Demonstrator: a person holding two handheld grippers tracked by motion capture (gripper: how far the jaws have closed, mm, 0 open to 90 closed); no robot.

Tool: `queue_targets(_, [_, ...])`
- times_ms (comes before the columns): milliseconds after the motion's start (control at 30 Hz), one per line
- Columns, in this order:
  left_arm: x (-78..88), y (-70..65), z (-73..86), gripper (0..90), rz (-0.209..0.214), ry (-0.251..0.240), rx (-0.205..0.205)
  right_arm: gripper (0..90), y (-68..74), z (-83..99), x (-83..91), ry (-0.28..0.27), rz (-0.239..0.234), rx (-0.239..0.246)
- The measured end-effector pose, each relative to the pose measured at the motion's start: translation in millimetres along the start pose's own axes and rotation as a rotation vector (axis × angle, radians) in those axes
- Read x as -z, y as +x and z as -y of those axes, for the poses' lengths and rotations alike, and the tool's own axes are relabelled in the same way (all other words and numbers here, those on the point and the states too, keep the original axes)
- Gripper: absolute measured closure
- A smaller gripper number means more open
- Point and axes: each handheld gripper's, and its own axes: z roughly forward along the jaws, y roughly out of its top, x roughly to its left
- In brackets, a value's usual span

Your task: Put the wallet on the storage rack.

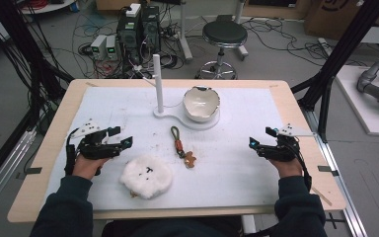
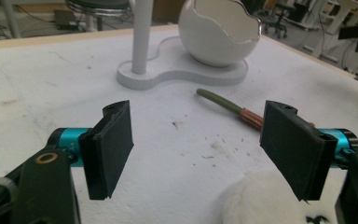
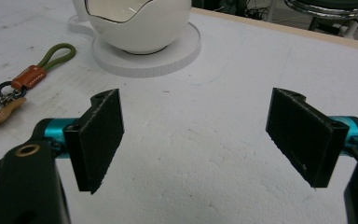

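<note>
**Both grippers empty over the table**

High view: left gripper (image 1: 121, 137) and right gripper (image 1: 259, 138) sit at opposite sides of the table (image 1: 54, 128), w/ keychain (image 1: 181, 146) between them. White fluffy toy (image 1: 146, 176) just beside left gripper. Egg-shaped bowl (image 1: 201, 103) stands on white stand (image 1: 177, 117) w/ upright post.

Left gripper view: fingers (image 2: 109, 149) apart, nothing between; toy (image 2: 261, 203) near the right one.

Right gripper view: fingers (image 3: 98, 137) apart, empty; keychain (image 3: 25, 79) at left.

On the table (image 1: 54, 148), a stand (image 1: 164, 112) with an upright post (image 1: 158, 81) sits near the far edge, a bowl (image 1: 201, 102) on its right part. A keychain (image 1: 181, 147) lies at the centre; a fluffy pad (image 1: 146, 176) lies left of it, near the front edge
</note>
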Motion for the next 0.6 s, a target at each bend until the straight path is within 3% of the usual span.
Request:
queue_targets(33, [-3.9, -2.9, 1.5, 26.4, 0.018, 0.034, -0.010, 19.3, 0.8, -0.1, -0.5, 0.004, -0.001, 0.004])
queue_targets(67, [-3.9, -2.9, 1.5, 27.7, 0.018, 0.034, -0.010, 19.3, 1.8, -0.1, -1.0, 0.006, -0.003, 0.009])
queue_targets(100, [-7.7, -7.7, 2.8, 29.6, 0.046, 0.067, -0.029, 19.3, 3.2, -0.2, -1.1, 0.007, -0.004, 0.010])
queue_targets(133, [-7.7, -7.7, 2.8, 32.1, 0.046, 0.067, -0.029, 19.3, 4.7, -0.3, -1.0, 0.010, -0.010, 0.011])
queue_targets(167, [-11.7, -12.6, 3.8, 34.8, 0.083, 0.097, -0.046, 19.4, 5.5, -0.5, -1.4, 0.006, -0.011, 0.015])
queue_targets(267, [-16.7, -17.0, 5.4, 41.4, 0.101, 0.137, -0.064, 19.4, 6.7, -0.8, -1.9, 0.010, -0.015, 0.016])
queue_targets(300, [-22.5, -20.4, 8.1, 42.4, 0.110, 0.196, -0.078, 19.4, 6.7, -0.7, -3.3, 0.016, -0.018, 0.017])
queue_targets(333, [-22.5, -20.4, 8.1, 42.7, 0.110, 0.196, -0.078, 19.4, 6.8, -0.6, -4.2, 0.017, -0.020, 0.014])
queue_targets(367, [-27.2, -22.4, 11.1, 43.7, 0.118, 0.249, -0.096, 19.4, 6.3, -0.5, -4.9, 0.018, -0.022, 0.017])
queue_targets(467, [-31.5, -22.2, 14.4, 44.3, 0.140, 0.308, -0.095, 19.4, 6.4, -0.2, -6.4, 0.023, -0.028, 0.013])
queue_targets(600, [-34.3, -22.0, 17.1, 44.2, 0.166, 0.349, -0.073, 19.4, 7.7, 0.6, -5.3, 0.029, -0.033, 0.016])
